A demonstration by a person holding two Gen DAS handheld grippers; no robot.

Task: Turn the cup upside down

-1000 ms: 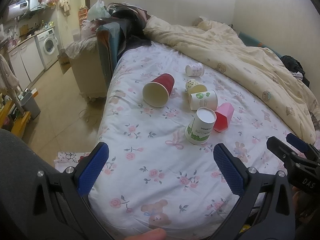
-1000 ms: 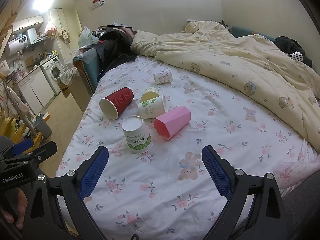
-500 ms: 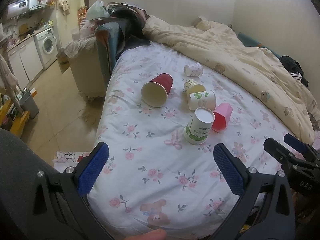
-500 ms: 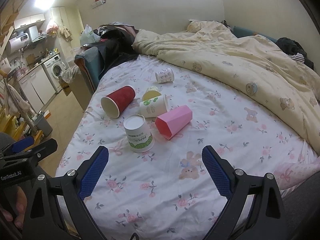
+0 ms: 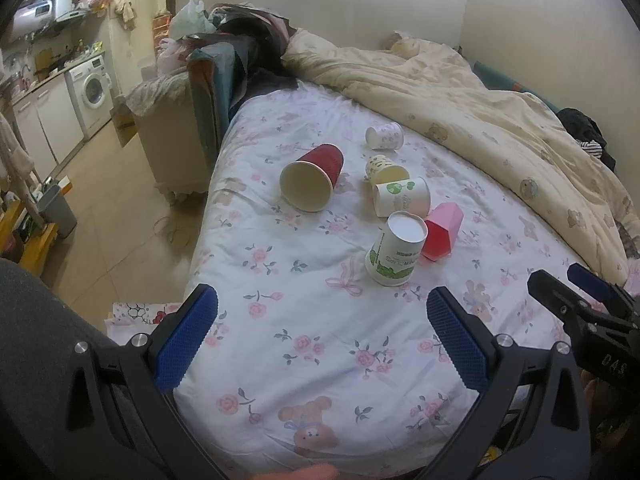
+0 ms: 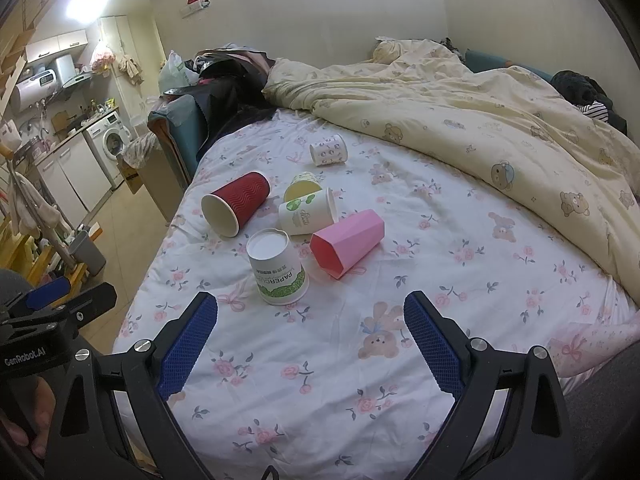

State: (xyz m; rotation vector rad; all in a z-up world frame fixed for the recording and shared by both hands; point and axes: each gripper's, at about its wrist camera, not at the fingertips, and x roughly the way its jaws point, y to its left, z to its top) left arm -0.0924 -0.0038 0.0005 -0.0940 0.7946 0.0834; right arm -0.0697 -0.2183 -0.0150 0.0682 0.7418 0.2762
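One green-printed paper cup already stands mouth-down on the floral bedsheet — the red cup, pink cup and others lie sideways, unflipped — while my left gripper and right gripper hang spread and empty.

Each tool is black-framed with blue textured pads, silver screws, and white lettering.
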